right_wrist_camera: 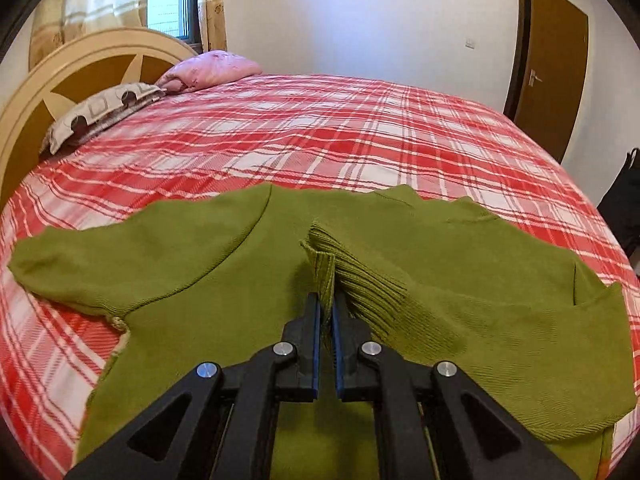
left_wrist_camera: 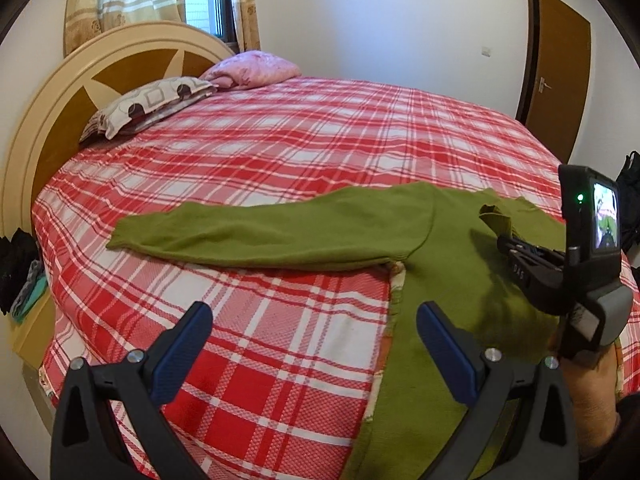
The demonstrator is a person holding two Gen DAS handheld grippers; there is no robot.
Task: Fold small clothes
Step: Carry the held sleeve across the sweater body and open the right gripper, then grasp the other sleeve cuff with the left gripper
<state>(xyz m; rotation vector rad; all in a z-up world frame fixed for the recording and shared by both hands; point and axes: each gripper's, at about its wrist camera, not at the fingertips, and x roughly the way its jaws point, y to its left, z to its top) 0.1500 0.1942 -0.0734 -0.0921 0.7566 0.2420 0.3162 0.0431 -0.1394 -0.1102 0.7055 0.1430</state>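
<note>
A green knit sweater [left_wrist_camera: 452, 248] lies on the red plaid bed [left_wrist_camera: 280, 152]. Its left sleeve [left_wrist_camera: 248, 232] stretches out flat to the left. My left gripper [left_wrist_camera: 314, 326] is open and empty, low over the bed beside the sweater's left edge. In the right wrist view my right gripper [right_wrist_camera: 326, 304] is shut on the ribbed cuff [right_wrist_camera: 324, 264] of the other sleeve [right_wrist_camera: 460, 300] and holds it over the middle of the sweater's body [right_wrist_camera: 224, 312]. The right gripper also shows in the left wrist view [left_wrist_camera: 506, 242].
Two pillows [left_wrist_camera: 156, 100] lie at the cream headboard [left_wrist_camera: 80, 80] at the far left. A brown door [left_wrist_camera: 556, 68] is at the back right. Dark clothes [left_wrist_camera: 20, 272] sit on a stand left of the bed. A dark bag [right_wrist_camera: 624, 208] stands at right.
</note>
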